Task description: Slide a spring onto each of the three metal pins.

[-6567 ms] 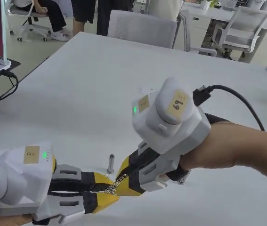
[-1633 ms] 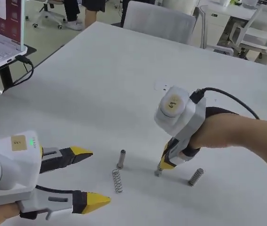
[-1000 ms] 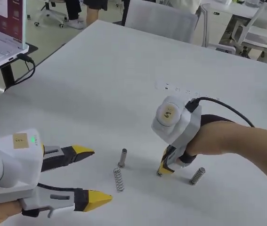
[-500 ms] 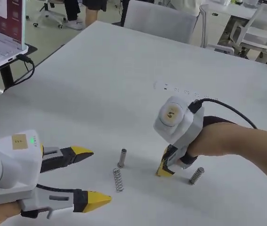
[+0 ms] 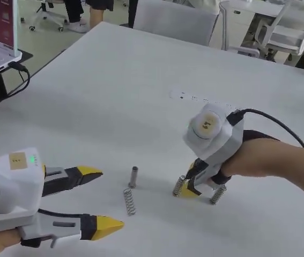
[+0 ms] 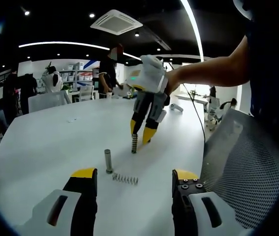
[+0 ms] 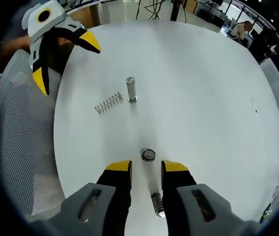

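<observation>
My right gripper point(image 7: 146, 166) points down at the white table point(image 5: 114, 96). Its jaws are parted by a narrow gap and grip nothing. Just ahead of their tips stands a metal pin point(image 7: 148, 155) with a fitted spring point(image 5: 179, 186) around it. A second spring point(image 5: 217, 194) lies flat beneath this gripper, between its jaws in the right gripper view. My left gripper point(image 5: 99, 199) is spread wide at the table's near edge. Between the two grippers a bare pin point(image 5: 133, 176) stands upright, and a third spring point(image 5: 128, 202) lies just beside it.
</observation>
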`<state>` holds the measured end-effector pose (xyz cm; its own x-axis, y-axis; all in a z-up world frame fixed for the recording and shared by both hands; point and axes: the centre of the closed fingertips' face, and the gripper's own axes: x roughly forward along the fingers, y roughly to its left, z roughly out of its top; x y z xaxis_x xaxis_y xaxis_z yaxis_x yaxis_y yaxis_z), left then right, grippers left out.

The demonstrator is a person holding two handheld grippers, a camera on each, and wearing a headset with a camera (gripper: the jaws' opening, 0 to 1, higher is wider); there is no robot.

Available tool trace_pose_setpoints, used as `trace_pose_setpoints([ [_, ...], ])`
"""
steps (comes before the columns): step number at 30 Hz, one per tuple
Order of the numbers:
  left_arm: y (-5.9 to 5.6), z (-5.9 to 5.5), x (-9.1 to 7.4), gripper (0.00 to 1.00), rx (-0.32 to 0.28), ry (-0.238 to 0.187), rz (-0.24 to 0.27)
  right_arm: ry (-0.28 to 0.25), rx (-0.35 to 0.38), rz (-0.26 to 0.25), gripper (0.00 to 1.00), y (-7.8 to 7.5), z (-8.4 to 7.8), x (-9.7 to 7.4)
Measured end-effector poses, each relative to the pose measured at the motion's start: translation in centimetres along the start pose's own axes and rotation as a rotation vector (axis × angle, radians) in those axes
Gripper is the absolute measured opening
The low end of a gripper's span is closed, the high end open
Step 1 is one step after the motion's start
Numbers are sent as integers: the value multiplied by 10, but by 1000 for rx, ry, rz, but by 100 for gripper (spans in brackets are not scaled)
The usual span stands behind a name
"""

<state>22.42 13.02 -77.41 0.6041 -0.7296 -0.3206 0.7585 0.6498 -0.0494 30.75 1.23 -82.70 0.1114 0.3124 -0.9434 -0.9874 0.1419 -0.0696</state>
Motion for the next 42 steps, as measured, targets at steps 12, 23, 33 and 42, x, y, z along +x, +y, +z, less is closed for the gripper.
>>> trace_pose_setpoints([
  [12,2,1,-1,57,5,3,3,-50,48,-7,22,17,-5,-9],
  [23,0,3,-1,57,15,3,-3,-97,87,17,21,39,2,-13],
  [33,-3,0,1,56,16,11,-9,-127,57,55,20,68,26,-1],
  [42,-2,-1,-2,56,19,15,-4,-169,75,70,21,77,53,11],
])
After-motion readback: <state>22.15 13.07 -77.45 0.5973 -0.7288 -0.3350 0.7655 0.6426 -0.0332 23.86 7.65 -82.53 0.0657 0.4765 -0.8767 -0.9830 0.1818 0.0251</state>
